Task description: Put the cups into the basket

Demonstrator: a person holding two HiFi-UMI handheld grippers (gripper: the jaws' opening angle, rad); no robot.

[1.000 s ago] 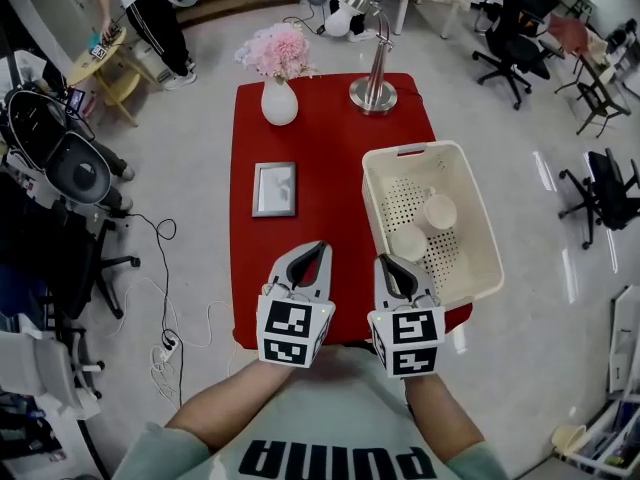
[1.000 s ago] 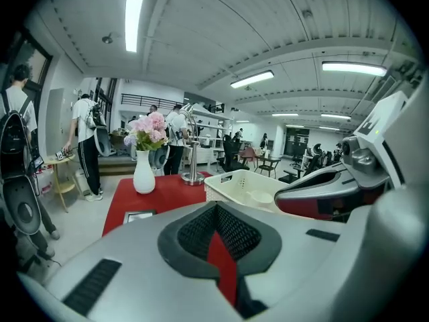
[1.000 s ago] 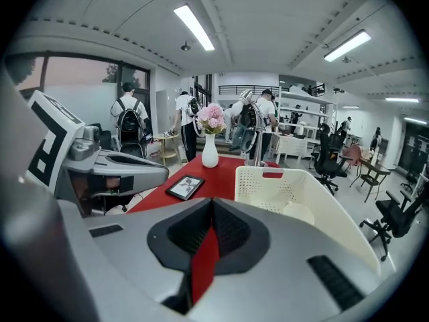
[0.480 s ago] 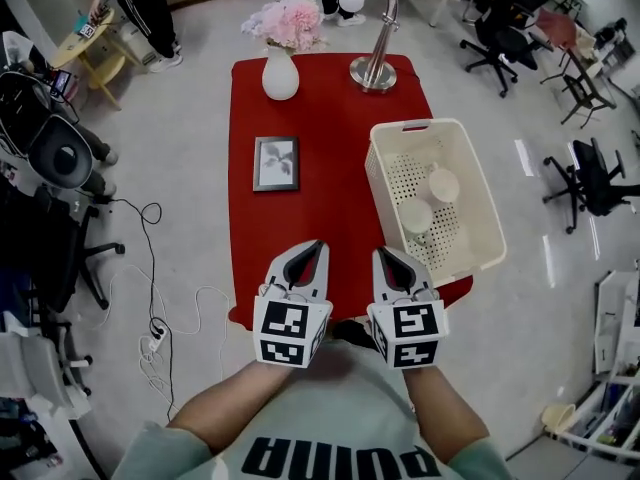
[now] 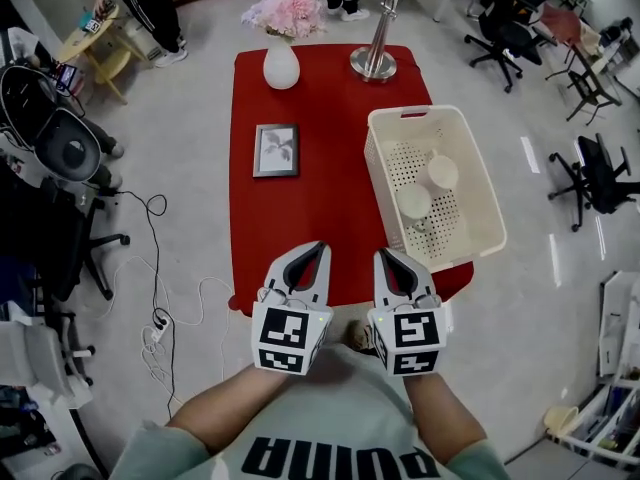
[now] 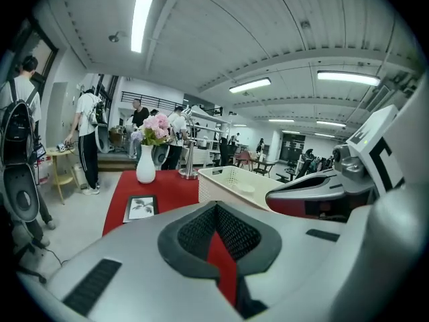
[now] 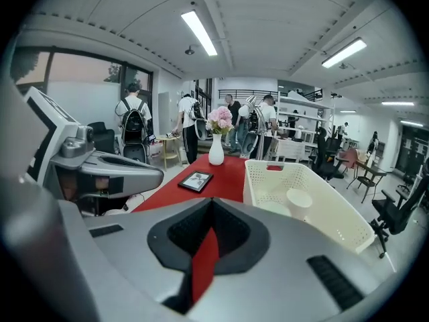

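A cream perforated basket [image 5: 378, 173] stands on the right side of the red table [image 5: 320, 218]. Two pale cups lie inside it, one [image 5: 441, 172] farther back and one [image 5: 413, 201] nearer; in the right gripper view a cup [image 7: 298, 200] shows inside the basket [image 7: 265, 180]. My left gripper [image 5: 318, 249] and right gripper [image 5: 385, 257] hover side by side over the table's near edge, both shut and holding nothing. The basket lies ahead and to the right of the right gripper. The jaws are pressed together in the left gripper view [image 6: 216, 208] and in the right gripper view [image 7: 213, 204].
A white vase of pink flowers [image 5: 281, 66] and a metal lamp base [image 5: 373, 63] stand at the table's far end, with a small picture frame [image 5: 275, 150] left of centre. Office chairs [image 5: 505, 33] and standing people [image 5: 150, 8] surround the table; cables [image 5: 165, 298] trail on the floor at the left.
Both grippers have drawn back together toward the table's near edge, staying shut. The table and basket now sit higher and farther off in the head view.
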